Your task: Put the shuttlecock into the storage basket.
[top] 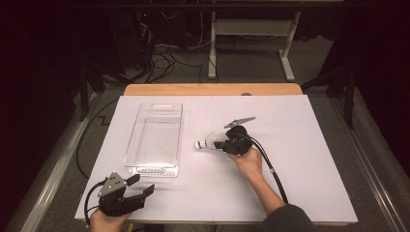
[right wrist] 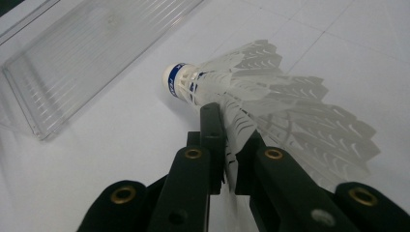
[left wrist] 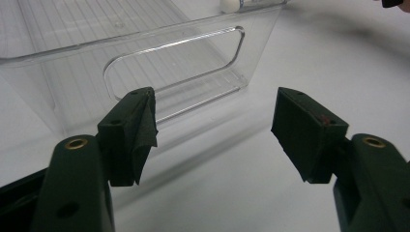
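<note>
Shuttlecock (right wrist: 251, 92) sits between the fingers of the right gripper (right wrist: 227, 145): both pads are closed on one edge of its white feather skirt, cork end pointing away from the gripper, blue band just behind the cork. Fingers nearly together, only the thin skirt wall between them. In the high view the shuttlecock (top: 207, 141) is near the middle of the table (top: 300, 145), cork toward the left edge, right gripper (top: 227, 143) on its right end. Whether it rests on the table or hangs just off it, can't tell.

Clear plastic bin (top: 155, 137) lies left of centre, long side running from near edge toward far edge, cut-out handles at both short ends. Nothing inside it. Shuttlecock is just beside its right wall, apart from it.

Left gripper (top: 136, 186) is at the near left corner of the table, fingers wide open with nothing between them. In the left gripper view its pads (left wrist: 140, 133) face the near short wall of the bin (left wrist: 174, 63), not touching.
</note>
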